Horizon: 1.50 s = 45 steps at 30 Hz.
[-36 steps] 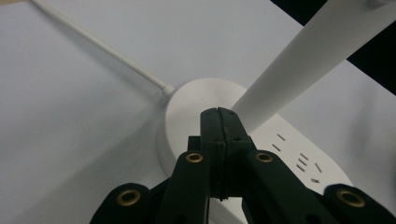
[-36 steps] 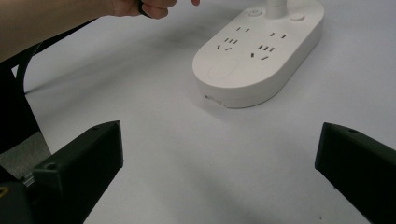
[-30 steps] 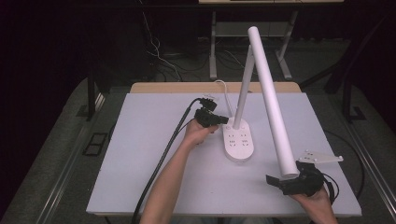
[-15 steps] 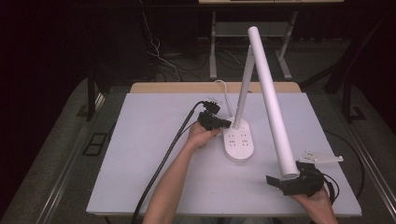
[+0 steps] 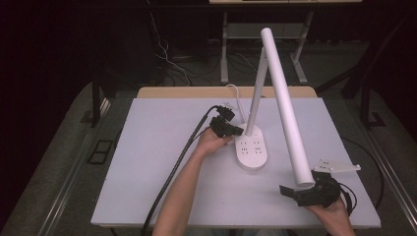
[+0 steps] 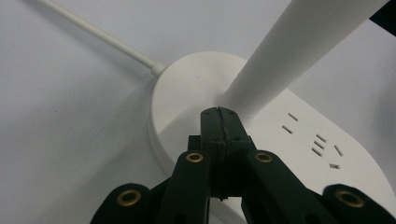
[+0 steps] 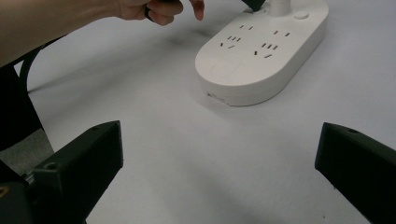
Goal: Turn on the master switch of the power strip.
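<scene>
white oval lamp base (image 5: 253, 150) with socket slots in its top sits a little right of the middle of the pale grey tabletop (image 5: 147, 172), a thin white upright stem (image 5: 256, 93) rising from its far end. a long white cylindrical lamp head (image 5: 286, 108) slants down from the top of that stem toward the near right of the table. a white cord (image 5: 235, 96) leaves the far side of the base toward the wooden back edge.

left gripper (image 5: 237, 131), black and held in the person's left hand (image 5: 212, 141), reaches in from the left side of the base. in the left gripper view its jaws are pressed fully together with nothing between them, and their tip (image 6: 218, 112) rests right at the foot of the stem (image 6: 299, 51), on the rounded end of the base (image 6: 187, 93). whether the tip actually touches the stem cannot be told. a thick black cable (image 5: 182, 157) trails from this gripper back along the forearm to the near edge.

right gripper (image 5: 290, 191), held in the right hand (image 5: 334, 214) at the near right corner, sits just under the low end of the lamp head, with its grey three-cornered plate (image 5: 337, 166) beside it. in the right gripper view its jaws stand wide apart, empty, over bare tabletop, facing the socket end of the base (image 7: 261, 51) some way off, with the left hand (image 7: 154, 10) beyond.
</scene>
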Each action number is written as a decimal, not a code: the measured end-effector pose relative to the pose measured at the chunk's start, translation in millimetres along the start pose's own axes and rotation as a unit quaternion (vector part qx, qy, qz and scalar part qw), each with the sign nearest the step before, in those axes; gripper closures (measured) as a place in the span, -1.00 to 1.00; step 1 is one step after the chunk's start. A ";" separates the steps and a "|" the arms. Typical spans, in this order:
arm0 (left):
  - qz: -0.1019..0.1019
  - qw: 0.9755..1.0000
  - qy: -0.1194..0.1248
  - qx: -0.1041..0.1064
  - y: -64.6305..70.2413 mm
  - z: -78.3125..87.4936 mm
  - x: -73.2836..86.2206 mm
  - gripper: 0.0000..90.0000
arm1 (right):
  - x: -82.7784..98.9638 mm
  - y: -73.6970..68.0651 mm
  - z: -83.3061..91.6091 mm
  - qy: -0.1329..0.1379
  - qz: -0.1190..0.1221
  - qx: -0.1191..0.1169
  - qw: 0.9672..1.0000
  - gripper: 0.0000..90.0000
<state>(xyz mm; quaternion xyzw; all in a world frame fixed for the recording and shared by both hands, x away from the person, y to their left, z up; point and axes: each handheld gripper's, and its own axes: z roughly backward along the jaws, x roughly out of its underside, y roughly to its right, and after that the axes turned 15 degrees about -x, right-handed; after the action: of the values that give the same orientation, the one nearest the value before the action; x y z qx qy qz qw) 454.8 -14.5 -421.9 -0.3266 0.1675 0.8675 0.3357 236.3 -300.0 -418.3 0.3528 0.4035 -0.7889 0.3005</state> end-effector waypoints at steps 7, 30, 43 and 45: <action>0.000 1.000 -0.003 -0.010 3.6 -1.2 -1.1 1.00 | -0.2 -0.9 -0.8 0.002 0.000 0.001 1.000 -0.99; 0.018 1.000 -0.002 -0.016 5.3 -3.6 0.7 1.00 | -0.5 -1.6 0.5 0.002 0.002 0.002 1.000 -0.99; 0.026 1.000 0.004 0.007 -0.9 0.1 3.5 1.00 | 0.2 0.2 2.5 0.006 -0.002 0.003 1.000 -0.99; 0.023 1.000 0.007 0.008 -1.4 1.2 3.6 1.00 | 0.3 0.1 2.5 0.006 -0.002 0.002 1.000 -0.99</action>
<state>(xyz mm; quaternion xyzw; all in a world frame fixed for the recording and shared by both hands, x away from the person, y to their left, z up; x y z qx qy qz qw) 453.2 -11.1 -423.5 -0.3261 0.1847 0.8711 0.3172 235.4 -302.2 -417.5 0.3573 0.4042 -0.7883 0.2959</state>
